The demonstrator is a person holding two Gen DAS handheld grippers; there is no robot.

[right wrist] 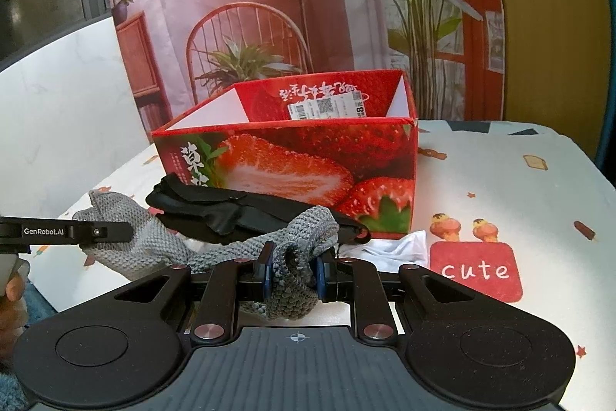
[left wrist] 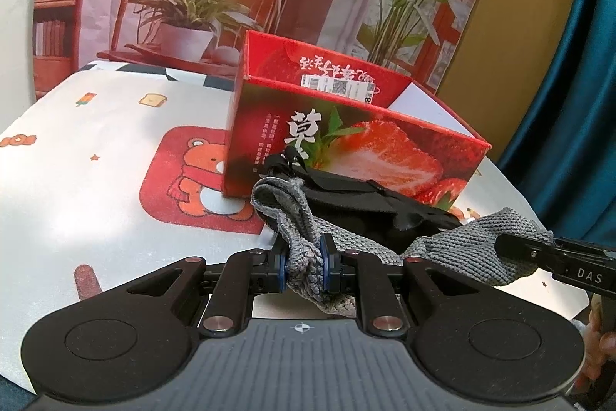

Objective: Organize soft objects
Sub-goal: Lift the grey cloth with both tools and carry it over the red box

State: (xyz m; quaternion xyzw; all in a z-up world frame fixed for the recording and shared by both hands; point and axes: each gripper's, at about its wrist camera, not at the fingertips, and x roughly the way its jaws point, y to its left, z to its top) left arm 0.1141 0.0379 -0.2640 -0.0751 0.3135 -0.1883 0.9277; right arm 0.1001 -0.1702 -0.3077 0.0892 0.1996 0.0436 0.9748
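Before the strawberry box (left wrist: 346,149), both grippers' jaws clench the grey knit cloth (left wrist: 304,257) draped over a black strap (left wrist: 346,199).

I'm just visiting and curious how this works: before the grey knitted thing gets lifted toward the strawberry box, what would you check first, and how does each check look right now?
1. Left gripper clamped on the grey knit cloth: ok.
2. Right gripper clamped on the same cloth's other end: ok.
3. Strawberry box open on top: ok.
4. Room inside the box: cannot tell, its floor is hidden.
5. Cloth free of the black fabric item: not ok, the two overlap, so it might drag along.
6. White cloth out of the way: ok, it lies to the side by the box.
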